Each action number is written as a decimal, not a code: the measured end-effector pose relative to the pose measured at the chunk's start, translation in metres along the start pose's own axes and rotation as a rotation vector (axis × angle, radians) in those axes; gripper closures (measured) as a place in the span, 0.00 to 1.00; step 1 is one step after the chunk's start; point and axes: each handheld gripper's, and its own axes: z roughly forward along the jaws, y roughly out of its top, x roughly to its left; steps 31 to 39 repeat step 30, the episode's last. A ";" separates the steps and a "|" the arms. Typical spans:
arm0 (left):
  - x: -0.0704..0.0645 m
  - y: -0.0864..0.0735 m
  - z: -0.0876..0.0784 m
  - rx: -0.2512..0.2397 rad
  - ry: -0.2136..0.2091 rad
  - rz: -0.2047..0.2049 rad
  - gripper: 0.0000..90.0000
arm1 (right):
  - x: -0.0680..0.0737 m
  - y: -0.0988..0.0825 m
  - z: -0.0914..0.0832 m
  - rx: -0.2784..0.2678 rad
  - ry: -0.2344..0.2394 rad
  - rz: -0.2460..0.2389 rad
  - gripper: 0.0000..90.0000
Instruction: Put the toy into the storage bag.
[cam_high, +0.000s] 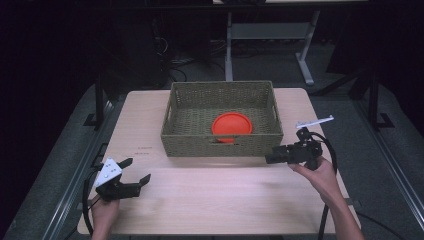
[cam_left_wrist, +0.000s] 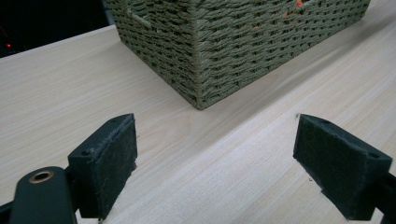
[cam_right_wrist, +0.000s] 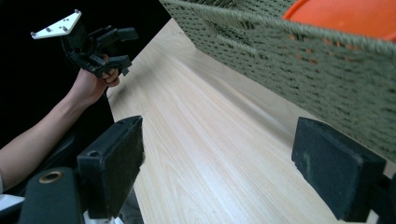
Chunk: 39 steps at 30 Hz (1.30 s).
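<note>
Basket (cam_high: 222, 141) of woven green fibre stands on the wooden table (cam_high: 210, 195) toward 12 o'clock from the person, and an orange plate (cam_high: 232, 125) lies inside it, close to the near wall. From the high view, the left gripper (cam_high: 138, 170) is at about 8 o'clock of the basket, well apart from it, with its jaws spread wide and nothing between them. The right gripper (cam_high: 268, 159) is at about 4 o'clock, just beside the basket's near right corner; in this view I cannot tell how wide it is. The right gripper view makes it clear: its jaws are wide apart over bare table, the basket wall is close at the right, and the orange rim shows above the wall. The left gripper view shows a corner of the basket ahead, with small orange spots through the weave.
</note>
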 end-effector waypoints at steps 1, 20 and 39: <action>0.000 0.000 0.000 0.000 0.000 0.001 0.14 | -0.001 -0.002 0.000 0.000 -0.001 0.000 0.18; -0.001 0.000 0.000 -0.010 -0.003 -0.008 0.14 | -0.017 -0.052 -0.018 -0.047 -0.006 0.063 0.18; -0.002 0.000 0.000 -0.012 0.004 -0.011 0.14 | -0.007 -0.102 -0.025 -0.189 -0.005 0.021 0.17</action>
